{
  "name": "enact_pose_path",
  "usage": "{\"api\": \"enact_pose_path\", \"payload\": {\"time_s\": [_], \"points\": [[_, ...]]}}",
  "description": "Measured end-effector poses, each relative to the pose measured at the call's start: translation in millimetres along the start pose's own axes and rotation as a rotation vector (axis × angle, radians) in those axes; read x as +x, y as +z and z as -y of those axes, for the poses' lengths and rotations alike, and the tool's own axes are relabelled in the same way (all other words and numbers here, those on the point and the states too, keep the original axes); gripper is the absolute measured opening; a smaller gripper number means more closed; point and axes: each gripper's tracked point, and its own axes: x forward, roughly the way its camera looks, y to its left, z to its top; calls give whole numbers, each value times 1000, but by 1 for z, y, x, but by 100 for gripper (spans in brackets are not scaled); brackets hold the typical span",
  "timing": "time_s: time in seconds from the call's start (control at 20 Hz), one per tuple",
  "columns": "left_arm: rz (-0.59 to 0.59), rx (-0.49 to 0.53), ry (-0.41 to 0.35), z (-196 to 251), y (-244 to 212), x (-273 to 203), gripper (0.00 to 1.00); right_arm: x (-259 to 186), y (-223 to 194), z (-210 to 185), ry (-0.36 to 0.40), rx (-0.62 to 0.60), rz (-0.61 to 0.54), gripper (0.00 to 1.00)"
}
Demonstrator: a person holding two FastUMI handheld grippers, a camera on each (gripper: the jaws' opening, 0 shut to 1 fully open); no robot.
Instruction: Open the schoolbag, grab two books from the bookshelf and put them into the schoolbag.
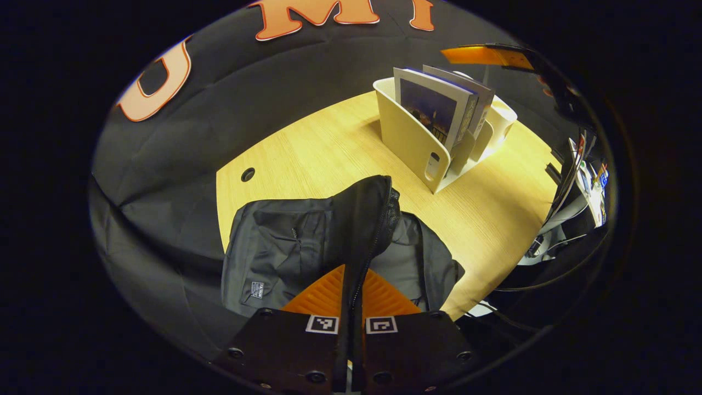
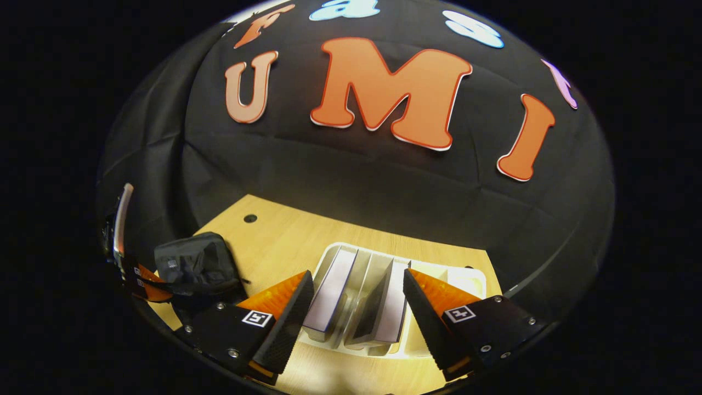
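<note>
Our left claw (image 1: 351, 296) pinches the black fabric schoolbag's (image 1: 285, 247) flap upward, keeping its mouth open. Our right claw (image 2: 354, 315) hangs wide above the two upright books (image 2: 356, 296) in the cream plastic bookshelf (image 2: 471, 282), ready to straddle them.

A draped recording booth, not a home: black cloth (image 2: 351, 175) walls in a pale wooden desk (image 1: 329, 148) with a cable hole (image 1: 248, 174) (office style), and off to one side what look like loose cables (image 1: 554, 241) and gear
</note>
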Motion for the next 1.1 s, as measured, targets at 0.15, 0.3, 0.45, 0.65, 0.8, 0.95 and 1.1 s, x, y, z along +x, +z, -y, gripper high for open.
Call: {"api": "enact_pose_path", "payload": {"time_s": [0.15,0.3,0.45,0.65,0.8,0.95,1.1], "points": [[-18,17,-10,-9,7,-9,4,14,-11,-7,24,9,-90,98],[-52,1,-64,-7,14,-17,4,27,-22,-16,64,26,-196,98],[-76,33,-77,-12,21,-21,4,35,-34,-27,99,62,-296,98],[-83,83,-41,-24,30,-29,4,52,-50,-27,79,97,-442,86],[-91,109,-42,-24,32,-31,4,63,-58,-32,80,155,-531,67],[-95,122,-51,-26,35,-35,4,69,-61,-35,82,207,-578,54],[-98,136,-71,-26,36,-35,4,71,-75,-37,67,190,-646,47]]}}
